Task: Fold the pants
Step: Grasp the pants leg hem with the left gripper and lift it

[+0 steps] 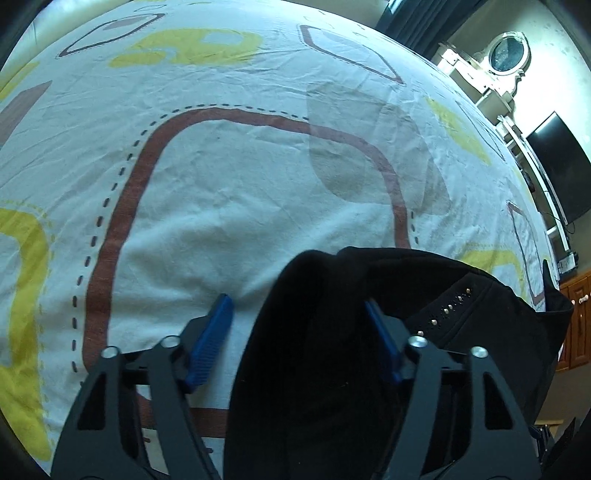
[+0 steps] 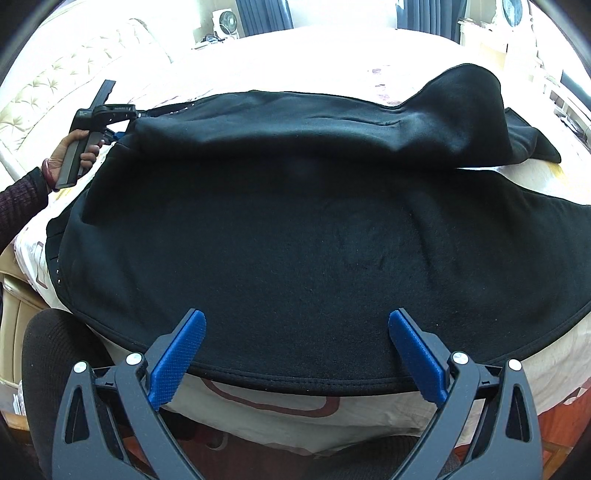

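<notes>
Black pants [image 2: 295, 240] lie spread across the bed, one part folded over along the far side. In the left wrist view a bunched fold of the pants [image 1: 314, 369], with a row of metal studs [image 1: 448, 310], sits between the blue pads of my left gripper [image 1: 297, 302]. The fabric lies against the right pad, while bare sheet shows beside the left pad [image 1: 214, 332], so the jaws stand open. The right wrist view shows this left gripper [image 2: 122, 134] at the pants' far left edge, held by a hand [image 2: 70, 155]. My right gripper [image 2: 299, 332] hangs open over the pants' near hem.
The bed sheet [image 1: 221, 184] is white with brown and yellow shapes and its near edge [image 2: 277, 402] drops off below the hem. A tufted headboard [image 2: 55, 74] stands at the left, a fan [image 2: 225, 20] behind. A TV [image 1: 561, 166] and shelves [image 1: 508, 110] line the right wall.
</notes>
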Tool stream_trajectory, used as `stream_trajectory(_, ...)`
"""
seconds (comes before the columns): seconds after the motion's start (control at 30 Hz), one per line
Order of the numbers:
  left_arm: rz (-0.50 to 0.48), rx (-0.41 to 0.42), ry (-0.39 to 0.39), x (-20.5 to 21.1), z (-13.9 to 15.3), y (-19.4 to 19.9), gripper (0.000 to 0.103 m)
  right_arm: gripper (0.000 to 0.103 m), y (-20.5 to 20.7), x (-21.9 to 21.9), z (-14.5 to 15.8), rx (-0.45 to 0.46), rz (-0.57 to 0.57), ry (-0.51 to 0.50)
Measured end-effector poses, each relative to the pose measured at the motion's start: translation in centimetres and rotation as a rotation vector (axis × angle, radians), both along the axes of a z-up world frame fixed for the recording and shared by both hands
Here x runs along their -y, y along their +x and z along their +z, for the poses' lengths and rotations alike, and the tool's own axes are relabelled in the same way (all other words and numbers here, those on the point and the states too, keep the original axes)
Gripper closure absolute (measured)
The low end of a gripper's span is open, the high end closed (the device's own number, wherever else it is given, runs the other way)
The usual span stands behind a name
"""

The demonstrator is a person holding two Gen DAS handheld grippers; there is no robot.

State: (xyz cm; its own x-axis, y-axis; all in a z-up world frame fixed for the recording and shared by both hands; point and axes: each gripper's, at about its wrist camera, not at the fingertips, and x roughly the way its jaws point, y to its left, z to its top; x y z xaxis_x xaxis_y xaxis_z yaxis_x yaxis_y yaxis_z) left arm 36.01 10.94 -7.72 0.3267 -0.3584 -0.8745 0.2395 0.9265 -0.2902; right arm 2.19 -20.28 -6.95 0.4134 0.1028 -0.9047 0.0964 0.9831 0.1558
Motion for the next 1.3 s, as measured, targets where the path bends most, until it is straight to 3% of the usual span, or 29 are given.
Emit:
stream_trajectory(0.03, -0.018, 0.004, 0.008, 0.0, 0.0, -0.1, 0.047, 0.004, 0.1, 0.0, 0.0, 0.001, 0.001, 0.001)
stream_trajectory(0.1, -0.057, 0.006, -0.001, 0.1, 0.2, -0.4, 0.073, 0.004, 0.1, 0.1, 0.2, 0.008, 0.000, 0.013)
stream_trajectory(0.17, -0.078, -0.006, -0.098, 0.0, 0.7, -0.7, 0.096, 0.004, 0.1, 0.7, 0.7, 0.024, -0.013, 0.044)
stream_trajectory(0.3, -0.099, 0.090, -0.059, 1.1, 2.8, -2.2, 0.096, 0.004, 1.3, 2.6, 2.8, 0.079, -0.038, 0.131)
stream_trajectory(0.47, -0.010, 0.121, -0.125, -1.1, 4.7, -2.6, 0.096, 0.004, 5.5, 6.5, 5.2, 0.138, -0.065, 0.151)
stream_trajectory(0.63, 0.121, 0.096, -0.142, -5.8, 4.2, -2.3, 0.096, 0.004, 10.5, 12.0, 7.2, 0.201, -0.152, 0.132)
stream_trajectory(0.77, 0.177, 0.066, -0.156, -8.4, 3.0, -2.4, 0.096, 0.004, 14.0, 14.6, 6.9, 0.188, -0.174, 0.125)
stream_trajectory(1.03, 0.228, 0.014, -0.159, -8.6, 1.1, -1.6, 0.096, 0.004, 18.9, 13.6, 5.9, 0.129, -0.080, 0.116)
stream_trajectory(1.17, 0.251, -0.009, -0.169, -8.8, 0.0, -1.7, 0.096, 0.004, 18.0, 11.9, 5.7, 0.146, -0.063, 0.165)
stream_trajectory(1.3, 0.227, -0.042, -0.261, -10.1, 0.1, -2.2, 0.094, 0.004, 15.7, 10.8, 4.1, 0.114, -0.060, 0.206)
